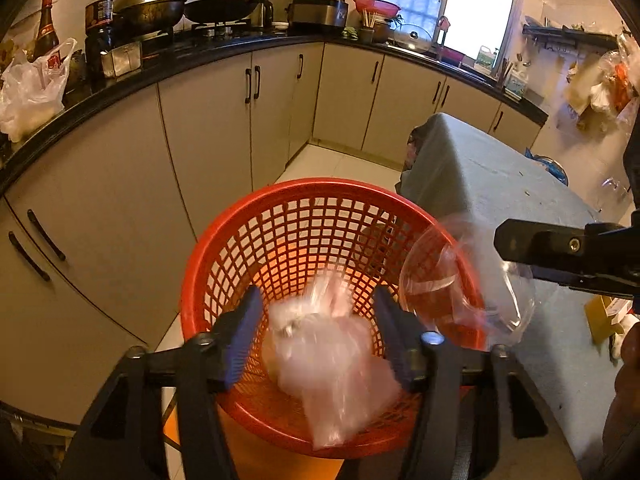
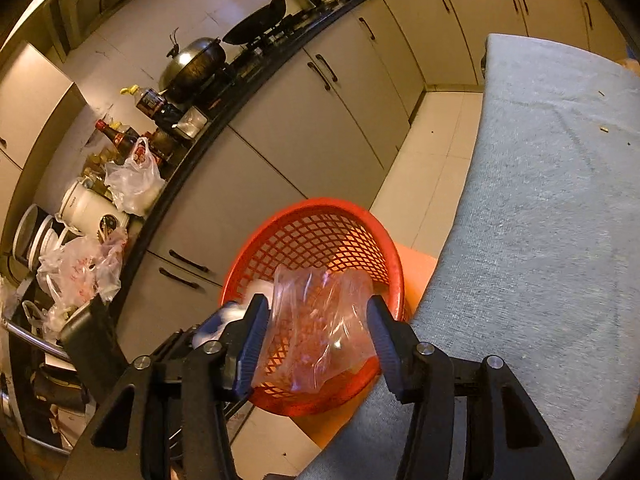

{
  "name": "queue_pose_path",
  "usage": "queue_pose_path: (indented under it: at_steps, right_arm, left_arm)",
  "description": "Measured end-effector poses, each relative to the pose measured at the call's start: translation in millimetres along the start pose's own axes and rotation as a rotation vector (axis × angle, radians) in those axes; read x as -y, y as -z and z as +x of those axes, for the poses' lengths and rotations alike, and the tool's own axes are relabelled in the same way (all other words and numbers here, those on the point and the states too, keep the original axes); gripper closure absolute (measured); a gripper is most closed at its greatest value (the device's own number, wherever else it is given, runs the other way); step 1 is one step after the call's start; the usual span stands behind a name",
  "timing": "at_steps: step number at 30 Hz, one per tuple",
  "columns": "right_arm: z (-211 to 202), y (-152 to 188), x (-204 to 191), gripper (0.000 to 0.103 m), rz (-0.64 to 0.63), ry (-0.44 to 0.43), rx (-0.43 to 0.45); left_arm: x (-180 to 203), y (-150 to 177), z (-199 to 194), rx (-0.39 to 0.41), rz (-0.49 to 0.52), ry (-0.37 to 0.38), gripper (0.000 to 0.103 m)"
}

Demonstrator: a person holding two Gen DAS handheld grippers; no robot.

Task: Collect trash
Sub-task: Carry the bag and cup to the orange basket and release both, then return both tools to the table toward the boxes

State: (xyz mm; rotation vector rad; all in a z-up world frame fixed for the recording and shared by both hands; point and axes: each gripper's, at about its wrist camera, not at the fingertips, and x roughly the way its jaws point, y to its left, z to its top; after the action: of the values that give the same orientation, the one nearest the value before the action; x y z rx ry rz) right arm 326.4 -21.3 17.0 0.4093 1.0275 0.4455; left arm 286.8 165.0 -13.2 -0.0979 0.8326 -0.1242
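Observation:
A red mesh basket stands on the floor between the cabinets and a table. My left gripper hangs open over it. A white, blurred plastic bag sits loose between its blue pads, down inside the basket. My right gripper is open above the same basket. A clear crumpled plastic bag lies between its fingers without being squeezed. In the left wrist view that clear bag hangs over the basket's right rim, below one of the right gripper's fingers.
A table under a grey cloth runs along the basket's right side. Beige cabinets under a black counter curve round the left and back. The counter carries woks, bottles and plastic bags. Something orange lies under the basket.

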Motion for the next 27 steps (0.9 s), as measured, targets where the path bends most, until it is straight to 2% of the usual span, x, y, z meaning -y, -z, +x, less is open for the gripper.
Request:
queue_pose_path:
  at_steps: [7, 15, 21, 27]
  right_arm:
    - [-6, 1, 0, 0.039, 0.008, -0.011, 0.008]
    - [-37, 12, 4, 0.039, 0.018, -0.037, 0.050]
    - [-75, 30, 17, 0.039, 0.013, -0.014, 0.105]
    - [-117, 57, 34, 0.039, 0.003, 0.011, 0.174]
  left_arm:
    - [-3, 0, -10, 0.015, -0.023, 0.006, 0.039]
    - [4, 6, -36, 0.050, -0.028, 0.013, 0.038]
    - [26, 19, -57, 0.074, -0.023, 0.036, 0.038]
    - [65, 34, -74, 0.086, 0.027, 0.065, 0.038]
